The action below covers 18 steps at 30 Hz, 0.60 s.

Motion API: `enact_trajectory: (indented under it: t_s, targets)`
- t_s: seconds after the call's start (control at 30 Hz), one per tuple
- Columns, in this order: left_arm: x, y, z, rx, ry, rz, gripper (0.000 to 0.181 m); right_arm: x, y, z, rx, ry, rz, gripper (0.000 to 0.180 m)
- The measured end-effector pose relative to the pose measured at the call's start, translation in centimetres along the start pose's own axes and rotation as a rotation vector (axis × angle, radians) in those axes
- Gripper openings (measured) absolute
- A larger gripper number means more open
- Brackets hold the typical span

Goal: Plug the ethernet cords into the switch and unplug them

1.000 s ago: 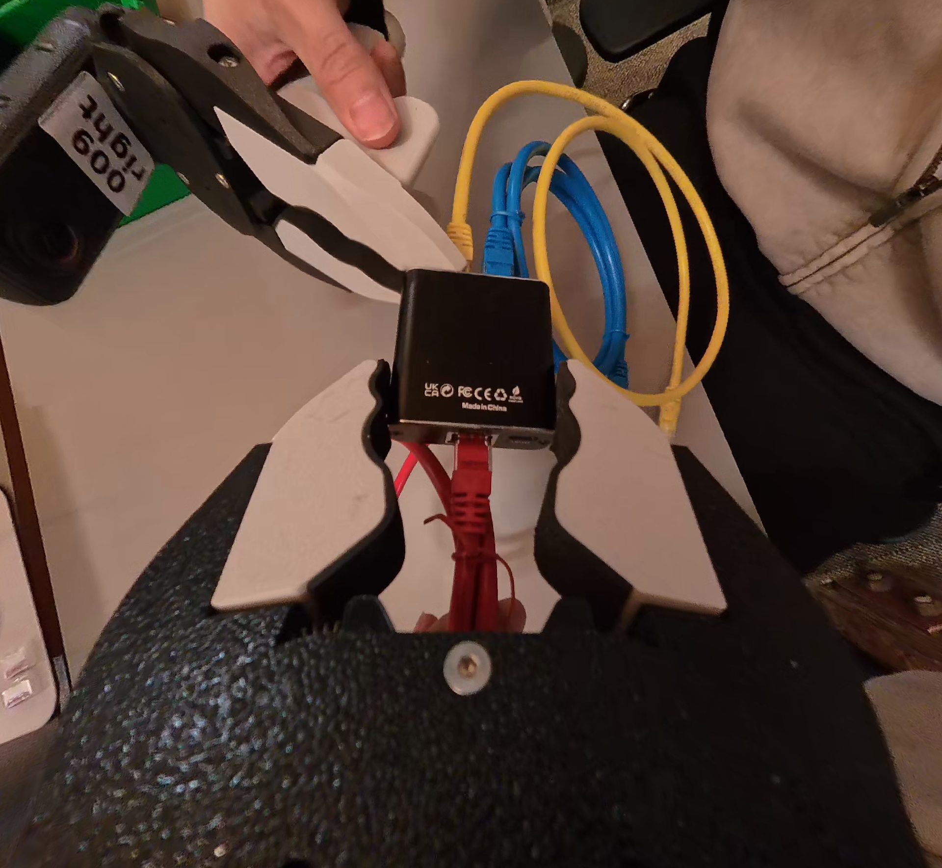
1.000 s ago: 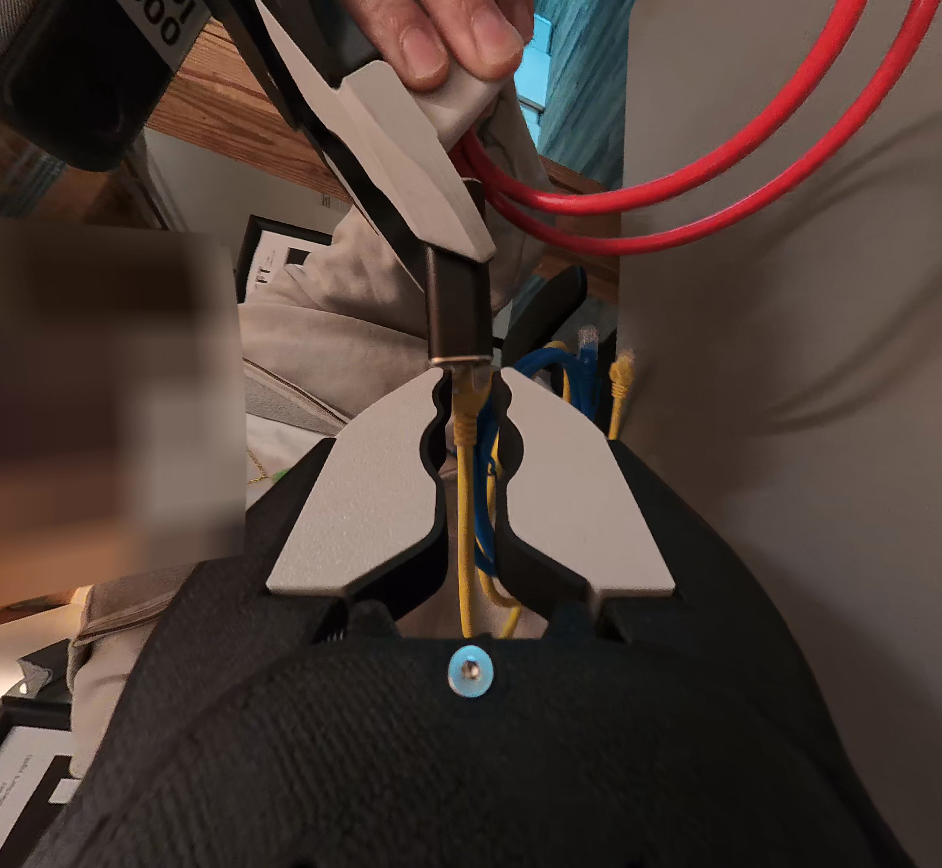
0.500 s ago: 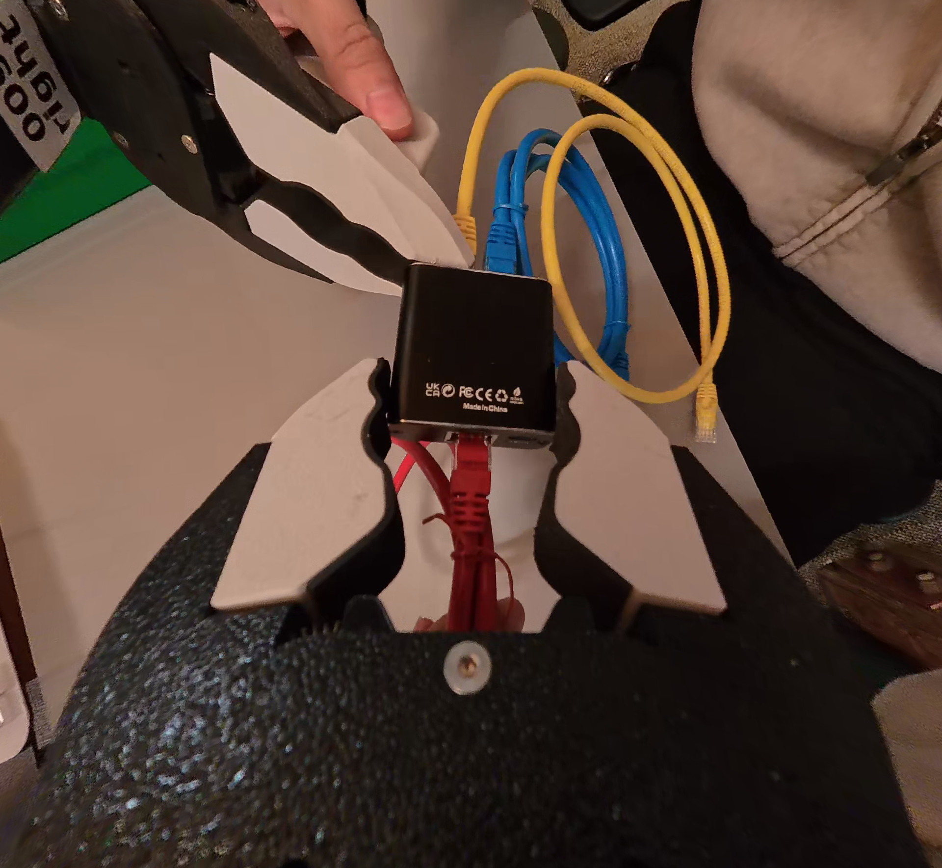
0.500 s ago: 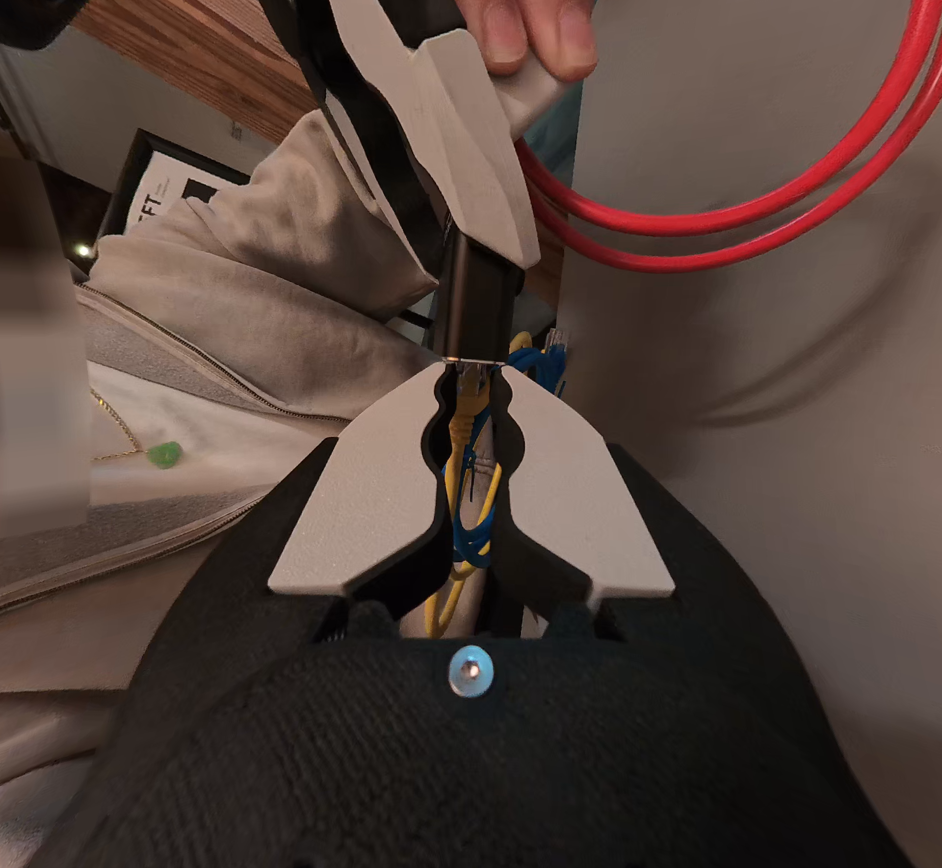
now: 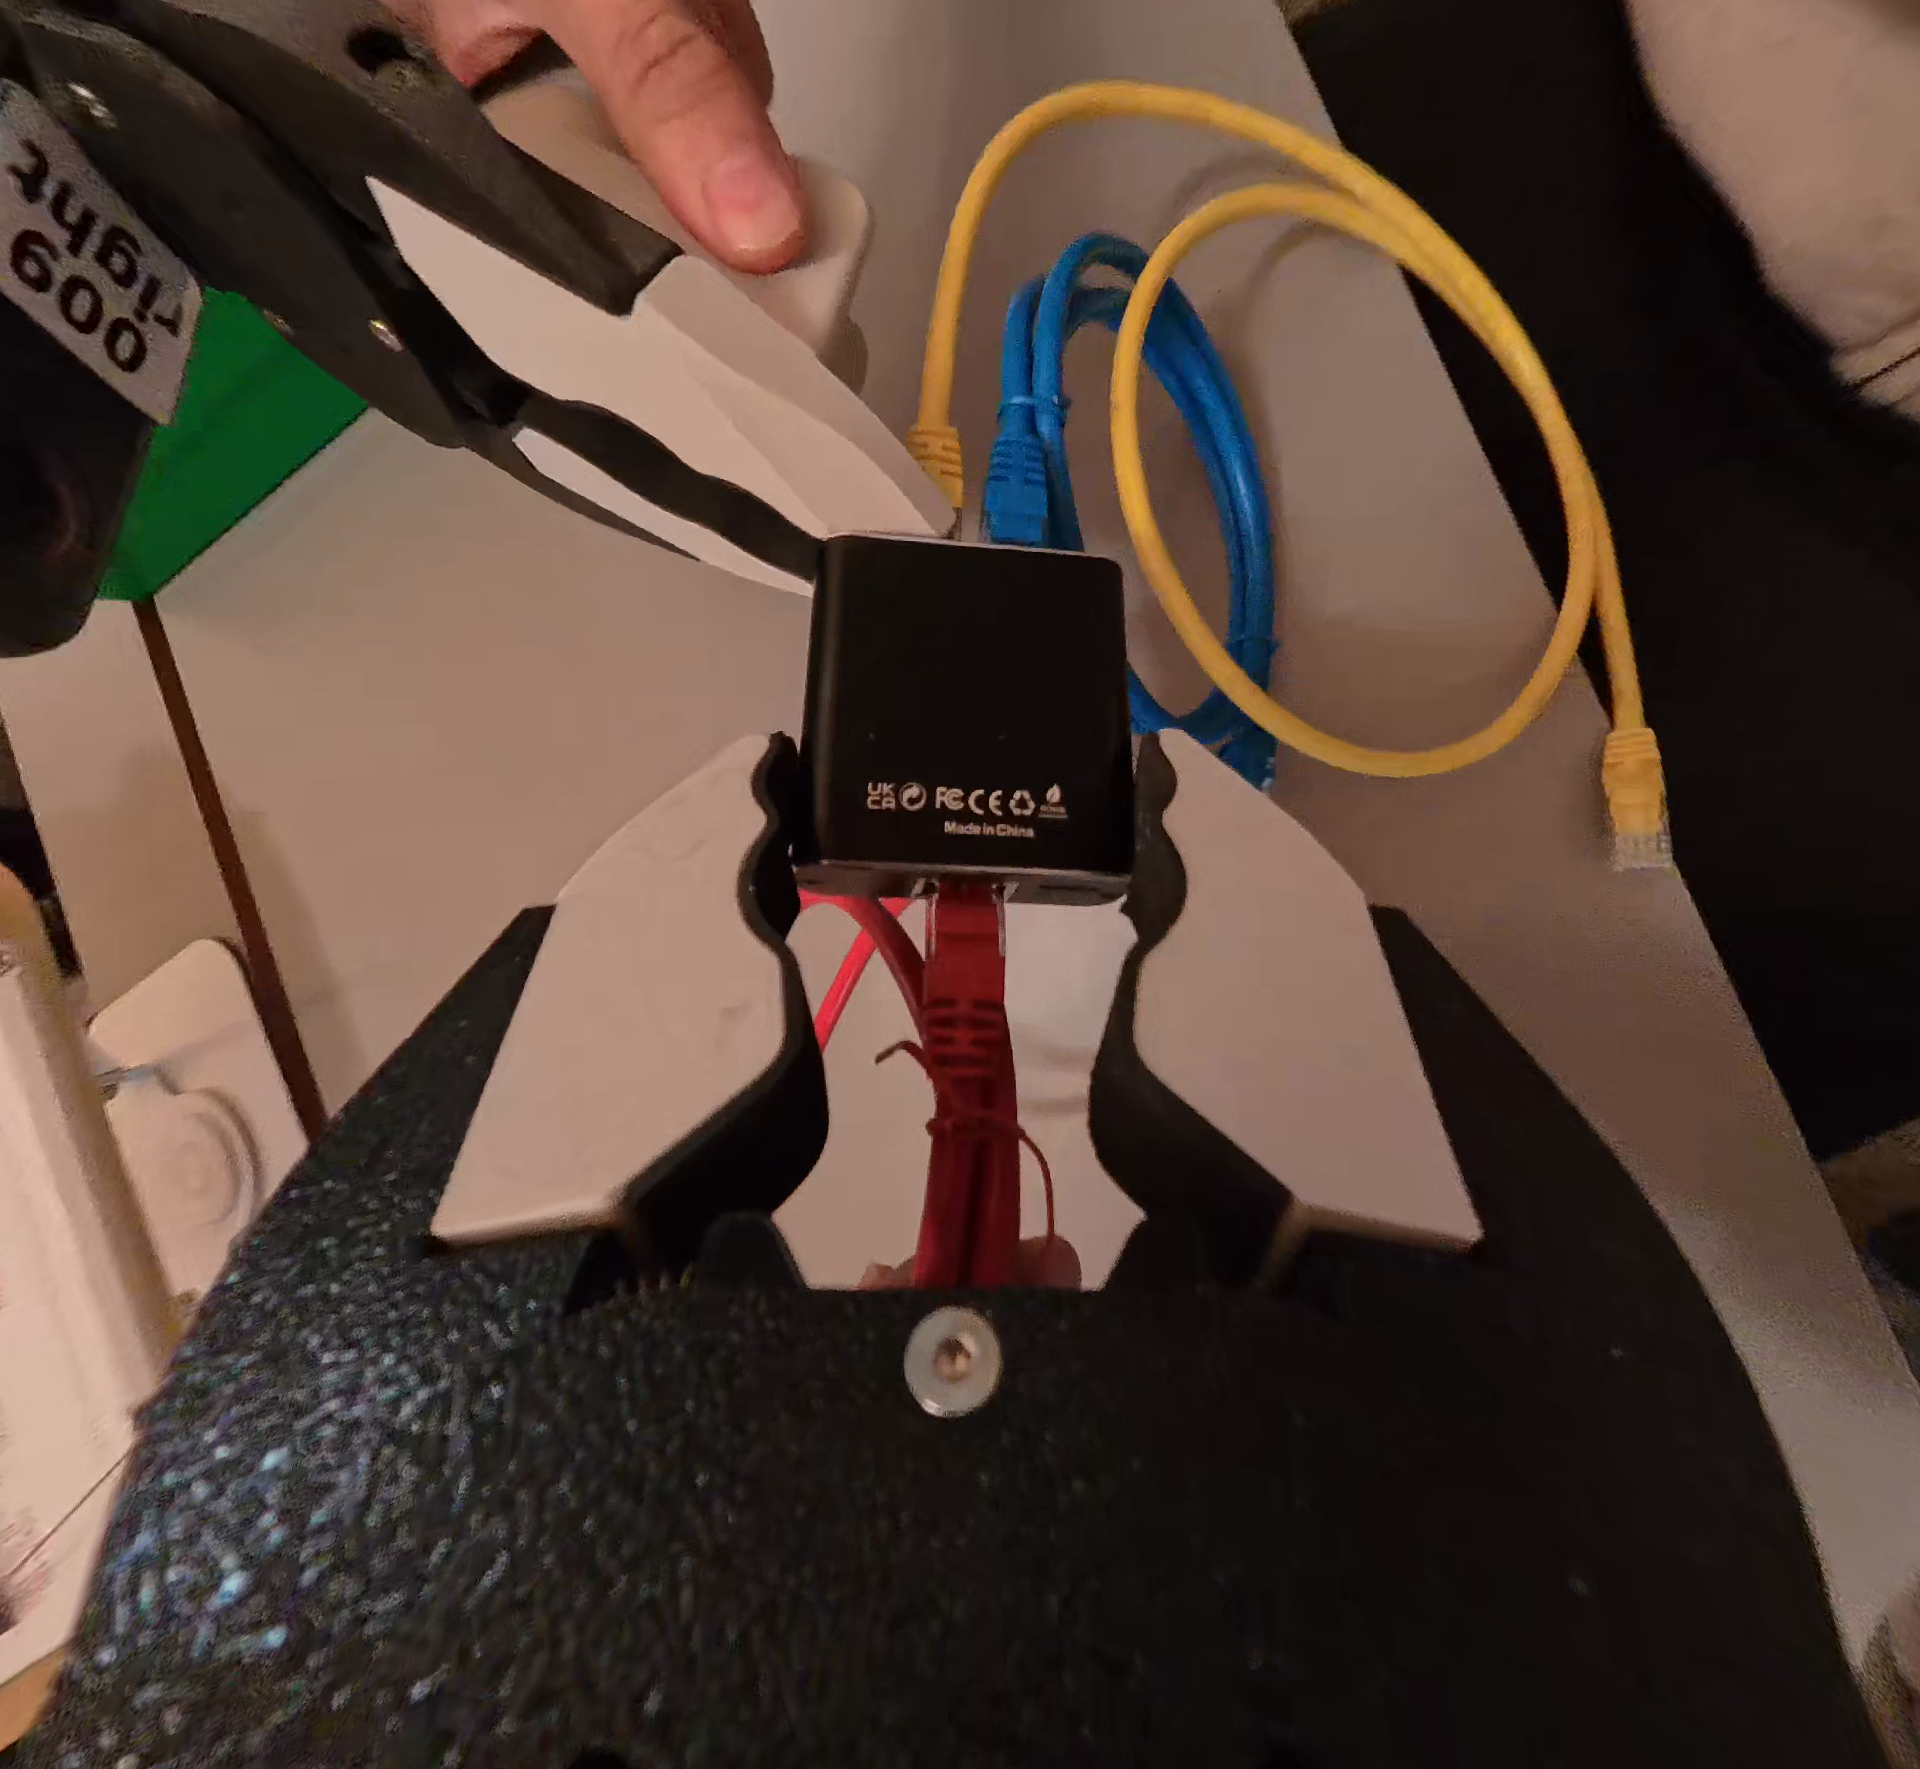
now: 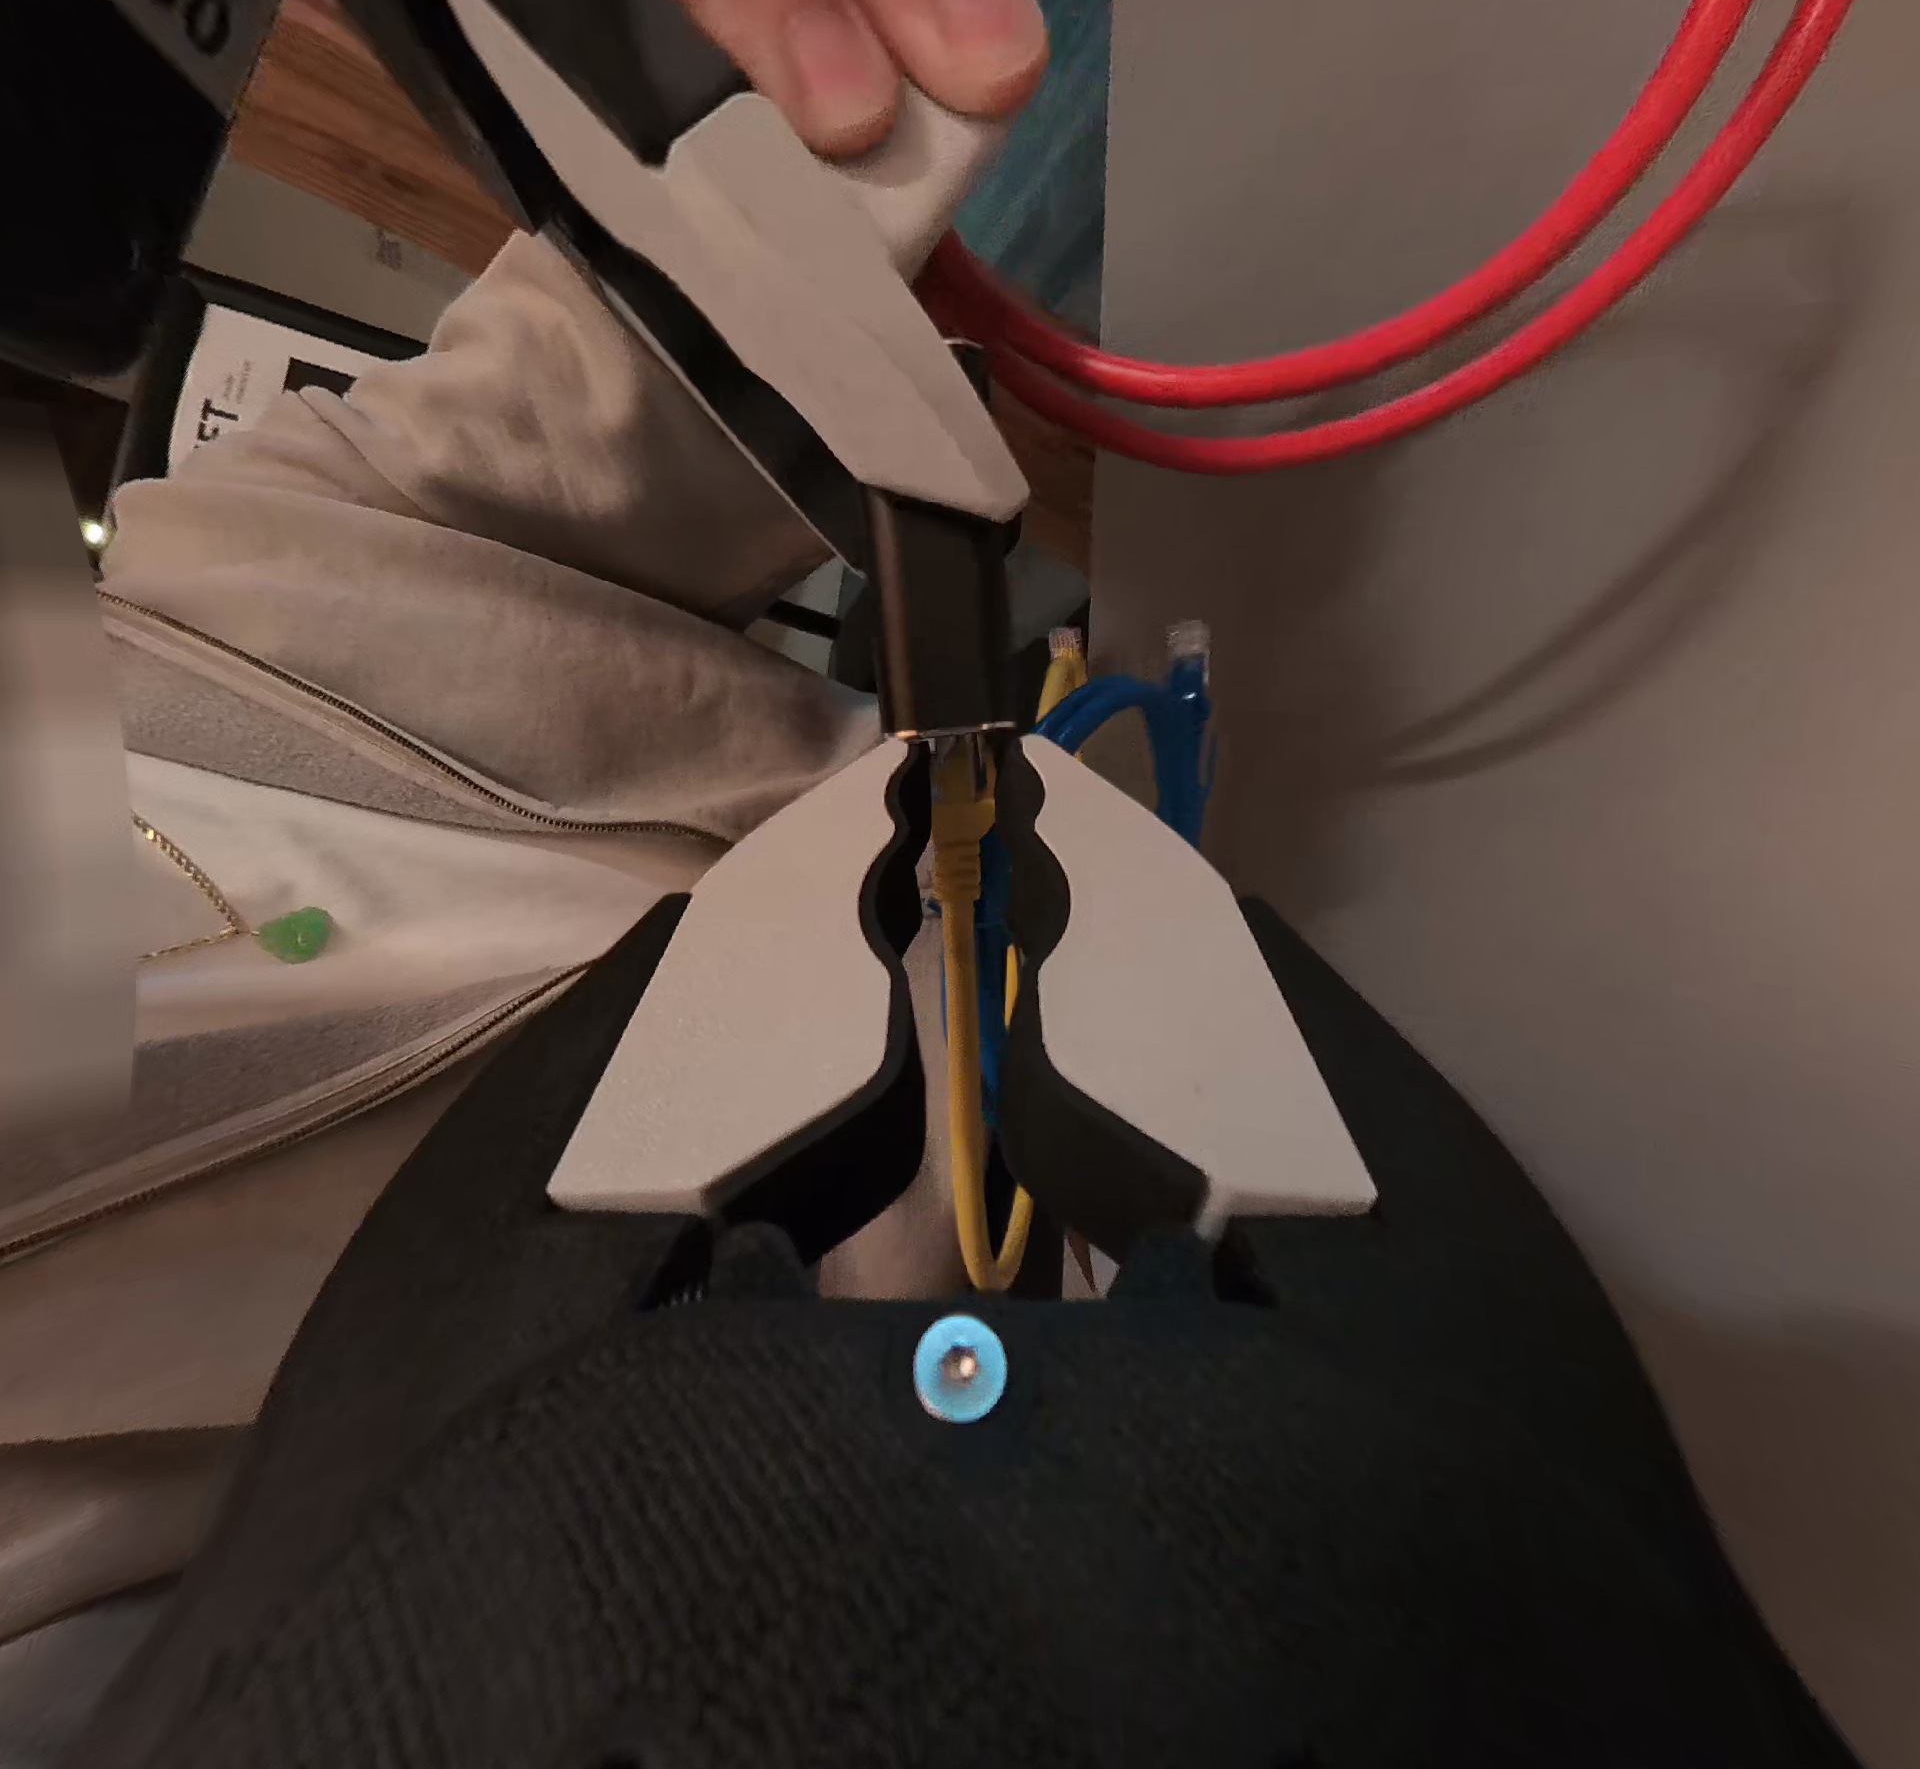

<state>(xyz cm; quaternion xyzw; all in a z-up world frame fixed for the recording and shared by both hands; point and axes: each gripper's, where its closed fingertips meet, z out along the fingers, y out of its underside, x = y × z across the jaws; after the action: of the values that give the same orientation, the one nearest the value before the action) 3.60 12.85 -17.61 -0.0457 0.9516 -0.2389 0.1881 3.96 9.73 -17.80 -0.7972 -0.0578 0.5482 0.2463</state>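
My left gripper (image 5: pixel 964 763) is shut on the sides of the small black switch (image 5: pixel 966 670) and holds it above the white table (image 5: pixel 468 732). A red cord (image 5: pixel 966 971) is plugged into the switch's near face. My right gripper (image 6: pixel 961 761) is shut on the yellow cord's plug (image 6: pixel 961 826), whose tip is at the switch's (image 6: pixel 940 618) far face. In the left wrist view the right gripper (image 5: pixel 914 524) comes in from the upper left beside the yellow plug (image 5: pixel 940 457) and a blue plug (image 5: pixel 1018 483). I cannot tell how deep either plug sits.
The yellow cord's loose end (image 5: pixel 1636 794) hangs near the table's right edge, with blue cord coils (image 5: pixel 1226 493) beside it. A green box (image 5: pixel 239 431) stands far left. A person in a beige jacket (image 6: pixel 468 628) sits close. The red cord loops (image 6: pixel 1455 348) lie on the table. The tips of both grippers are at nearly the same place.
Both grippers keep their holds. The switch and cords have tilted and shifted a little, and the yellow cord's loose end has swung out to the right.
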Motion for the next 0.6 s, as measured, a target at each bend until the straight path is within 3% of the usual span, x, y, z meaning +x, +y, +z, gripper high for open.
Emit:
enact_trajectory:
  t_s: [0.4,0.6]
  targets:
    - [0.0,-0.8,0.3,0.107,-0.025,-0.04,0.062,-0.5,0.6,-0.6,-0.093,0.07,-0.053,0.014]
    - [-1.2,-0.9,-0.3,0.061,-0.105,-0.001,0.062,-0.7,-0.2,-1.6,-0.161,0.158,-0.1,0.014]
